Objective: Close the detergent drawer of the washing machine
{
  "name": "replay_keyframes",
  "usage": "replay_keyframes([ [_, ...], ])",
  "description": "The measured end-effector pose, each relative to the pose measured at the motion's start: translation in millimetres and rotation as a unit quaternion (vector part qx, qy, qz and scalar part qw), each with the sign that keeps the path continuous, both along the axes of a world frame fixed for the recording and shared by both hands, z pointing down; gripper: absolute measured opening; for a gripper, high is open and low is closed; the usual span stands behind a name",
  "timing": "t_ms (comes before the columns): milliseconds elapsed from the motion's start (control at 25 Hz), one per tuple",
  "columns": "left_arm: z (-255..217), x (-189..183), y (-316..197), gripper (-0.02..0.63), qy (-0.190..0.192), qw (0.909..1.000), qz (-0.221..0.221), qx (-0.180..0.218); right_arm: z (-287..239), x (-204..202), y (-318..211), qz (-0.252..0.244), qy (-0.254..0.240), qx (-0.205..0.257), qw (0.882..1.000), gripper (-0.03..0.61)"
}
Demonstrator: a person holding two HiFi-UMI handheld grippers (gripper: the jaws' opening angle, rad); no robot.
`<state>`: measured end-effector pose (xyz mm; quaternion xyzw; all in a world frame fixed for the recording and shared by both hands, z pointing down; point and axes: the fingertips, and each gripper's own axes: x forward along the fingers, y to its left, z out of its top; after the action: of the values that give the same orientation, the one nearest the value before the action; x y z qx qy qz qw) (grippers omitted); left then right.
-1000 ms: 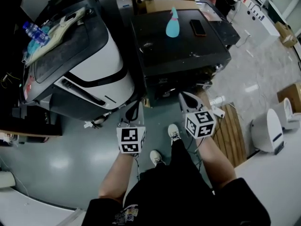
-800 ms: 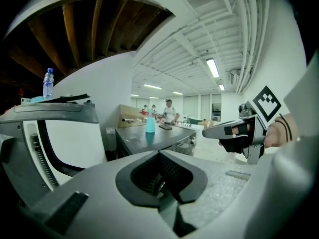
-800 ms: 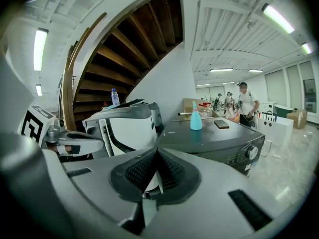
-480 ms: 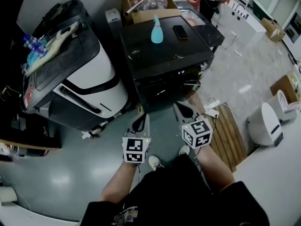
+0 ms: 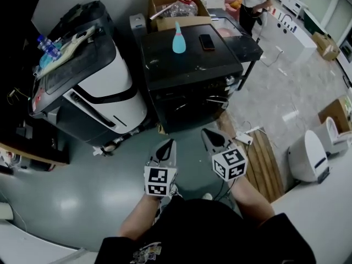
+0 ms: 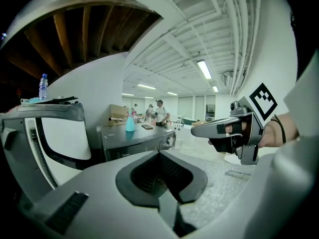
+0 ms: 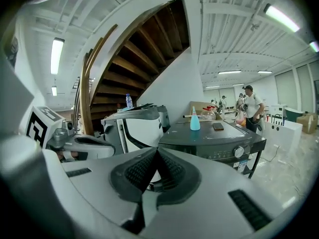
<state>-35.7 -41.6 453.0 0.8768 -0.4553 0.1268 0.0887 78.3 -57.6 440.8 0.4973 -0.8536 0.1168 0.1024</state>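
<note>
Glossy grey floor (image 5: 82,202), a white wall (image 6: 99,86), ceiling strip lights (image 6: 204,69), and perhaps a wooden stair (image 7: 144,46) overhead.

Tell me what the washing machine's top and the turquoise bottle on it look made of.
The washing machine top: likely dark painted metal or plastic, semi-gloss, showing pale reflections. The turquoise bottle: probably plastic, opaque, smooth, evenly coloured.

We take this for a workshop or test hall: a dark washing machine (image 5: 190,70) stands on a polished grey floor (image 5: 82,180) near a cardboard box (image 5: 165,23). Strip lights (image 6: 204,69) and bare pipes (image 6: 238,34) run overhead
</note>
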Motion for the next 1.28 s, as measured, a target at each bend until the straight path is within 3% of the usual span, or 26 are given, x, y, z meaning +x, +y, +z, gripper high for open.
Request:
replay_keyframes([
  [480,3,70,94,0.003,-0.010,0.9988,-0.047,-0.004,1,70,85,-0.047,-0.018,0.003,0.999,-0.003],
  [720,13,76,124,0.003,-0.013,0.9976,-0.066,-0.019,3,77,114,-0.064,-0.021,0.002,0.998,-0.003],
  [1280,2,74,143,0.003,-0.010,0.9976,-0.069,0.000,2,72,137,-0.070,-0.028,0.004,0.997,-0.003],
])
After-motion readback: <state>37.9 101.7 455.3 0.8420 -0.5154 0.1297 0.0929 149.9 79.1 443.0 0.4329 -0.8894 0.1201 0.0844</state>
